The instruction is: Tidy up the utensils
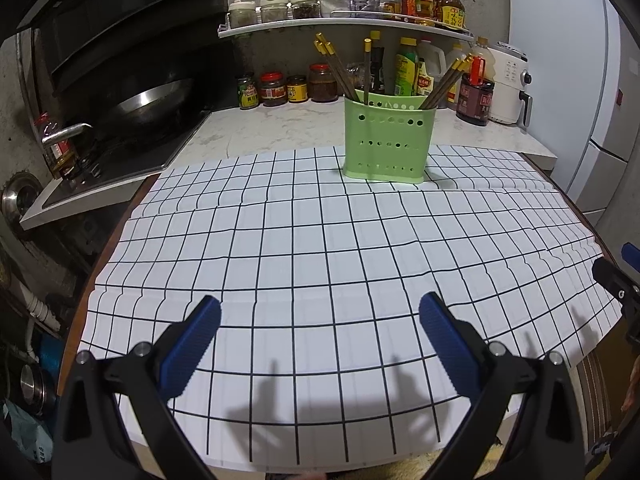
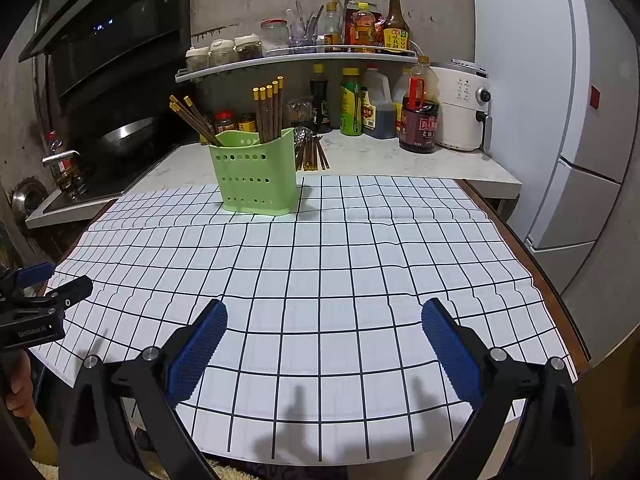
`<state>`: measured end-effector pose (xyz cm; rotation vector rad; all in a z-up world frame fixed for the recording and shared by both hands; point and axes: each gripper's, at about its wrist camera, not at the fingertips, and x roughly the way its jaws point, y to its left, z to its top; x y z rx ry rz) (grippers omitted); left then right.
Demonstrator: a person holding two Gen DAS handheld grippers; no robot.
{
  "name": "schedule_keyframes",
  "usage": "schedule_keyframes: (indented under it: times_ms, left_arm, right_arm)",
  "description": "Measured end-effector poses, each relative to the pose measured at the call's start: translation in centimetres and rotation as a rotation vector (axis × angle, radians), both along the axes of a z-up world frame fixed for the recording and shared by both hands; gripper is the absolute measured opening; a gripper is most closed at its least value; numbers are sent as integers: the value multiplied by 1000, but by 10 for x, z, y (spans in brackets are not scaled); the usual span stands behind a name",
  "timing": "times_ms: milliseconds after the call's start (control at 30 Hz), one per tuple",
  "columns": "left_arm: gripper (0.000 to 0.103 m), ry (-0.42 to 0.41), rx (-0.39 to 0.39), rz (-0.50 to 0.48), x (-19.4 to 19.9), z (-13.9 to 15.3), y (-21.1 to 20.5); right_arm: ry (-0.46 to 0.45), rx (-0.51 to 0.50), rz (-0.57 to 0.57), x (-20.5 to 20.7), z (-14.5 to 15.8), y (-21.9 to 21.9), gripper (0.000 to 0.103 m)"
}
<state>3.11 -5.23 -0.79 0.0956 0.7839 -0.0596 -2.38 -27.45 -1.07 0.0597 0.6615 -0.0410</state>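
Note:
A green perforated utensil holder (image 1: 390, 138) stands at the far side of a white grid-patterned cloth (image 1: 320, 248); it also shows in the right wrist view (image 2: 256, 172). Several brown chopsticks with gold tips (image 1: 340, 68) stand in it, leaning left and right (image 2: 270, 110). More chopsticks (image 2: 312, 154) lie on the counter behind the holder. My left gripper (image 1: 320, 340) is open and empty over the near part of the cloth. My right gripper (image 2: 324, 344) is open and empty, also near the front edge.
A wok (image 1: 148, 104) sits on the stove at left. Sauce jars and bottles (image 1: 288, 88) line the back wall and a shelf (image 1: 344, 24). A white appliance (image 2: 464, 108) stands at back right, a fridge (image 2: 580, 120) beyond it.

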Motion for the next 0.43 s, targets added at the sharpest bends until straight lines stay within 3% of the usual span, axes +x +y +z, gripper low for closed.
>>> schedule_keyframes:
  times_ms: [433]
  left_arm:
    - [97,16,-11,-13,0,-2,-1]
  right_arm:
    - [4,1,1,0,-2,-1,97]
